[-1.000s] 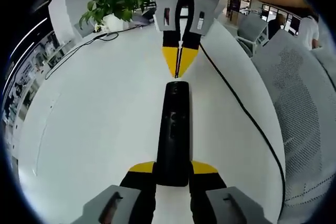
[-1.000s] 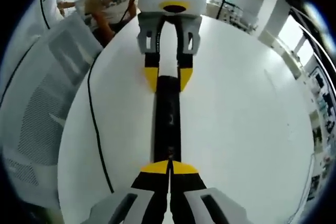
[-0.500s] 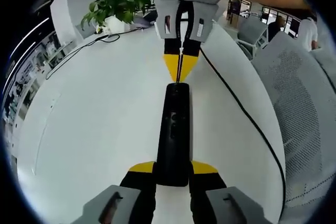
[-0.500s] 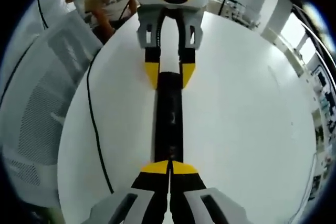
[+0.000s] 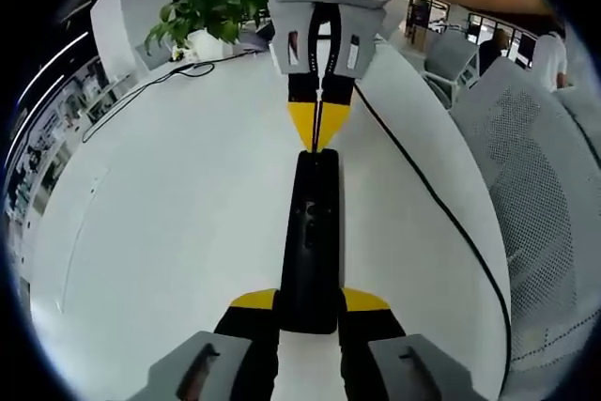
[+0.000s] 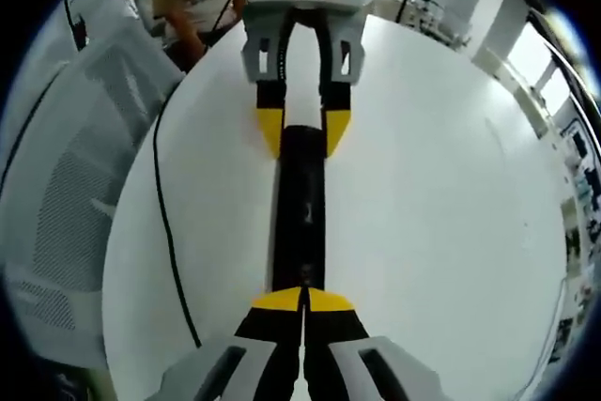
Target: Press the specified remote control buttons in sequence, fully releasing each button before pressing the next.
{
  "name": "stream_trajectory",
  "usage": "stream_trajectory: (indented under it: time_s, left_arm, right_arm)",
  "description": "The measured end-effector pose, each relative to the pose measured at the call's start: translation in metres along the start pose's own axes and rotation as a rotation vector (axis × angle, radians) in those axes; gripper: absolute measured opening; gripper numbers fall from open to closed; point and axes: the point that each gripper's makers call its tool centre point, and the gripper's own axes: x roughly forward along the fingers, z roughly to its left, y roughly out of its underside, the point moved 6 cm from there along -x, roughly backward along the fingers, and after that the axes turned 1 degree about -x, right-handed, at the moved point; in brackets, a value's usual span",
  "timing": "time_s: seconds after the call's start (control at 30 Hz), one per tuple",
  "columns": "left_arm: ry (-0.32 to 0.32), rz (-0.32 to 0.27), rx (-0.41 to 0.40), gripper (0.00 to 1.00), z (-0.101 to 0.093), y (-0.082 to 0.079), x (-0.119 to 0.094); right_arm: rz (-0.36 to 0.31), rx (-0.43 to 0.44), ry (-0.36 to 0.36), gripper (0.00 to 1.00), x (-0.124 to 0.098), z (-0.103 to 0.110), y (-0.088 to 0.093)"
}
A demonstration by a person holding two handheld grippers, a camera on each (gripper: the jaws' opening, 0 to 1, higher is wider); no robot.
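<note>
A long black remote control (image 5: 313,232) lies on the white table (image 5: 188,232). My left gripper (image 5: 310,300) is shut on its near end, one yellow-tipped jaw on each side. My right gripper (image 5: 317,133) comes in from the far side, shut, with its yellow tips meeting the remote's far end. In the right gripper view the shut right gripper (image 6: 302,296) rests its tips on the near end of the remote (image 6: 300,204). The left gripper (image 6: 302,131) clamps the other end. Small buttons show faintly along the remote's top.
A black cable (image 5: 441,204) runs across the table beside the remote, seen again as the cable (image 6: 164,223). A potted plant (image 5: 211,7) and a white box (image 5: 127,16) stand at the far edge. Grey mesh chairs (image 5: 535,166) flank the table.
The shut right gripper has crept closer along the remote's line, and its tips now meet the remote's end. The left gripper and the remote have stayed put.
</note>
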Motion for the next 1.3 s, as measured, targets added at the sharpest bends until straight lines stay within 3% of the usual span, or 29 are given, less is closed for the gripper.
stream_trajectory:
  time_s: [0.7,1.0,1.3]
  left_arm:
    - [-0.002,0.0,-0.003,0.23,0.0006,0.0002,0.0004]
    - [-0.001,-0.007,-0.005,0.23,0.0007,0.0005,0.0004]
    - [0.0,-0.005,-0.002,0.23,0.0004,0.0002,0.0004]
  right_arm:
    - [0.013,0.001,-0.015,0.0,0.0032,-0.001,0.0]
    - [0.067,-0.016,-0.034,0.0,0.0048,-0.0026,-0.0036]
    - [0.058,-0.012,-0.022,0.0,0.0042,-0.0016,-0.0026]
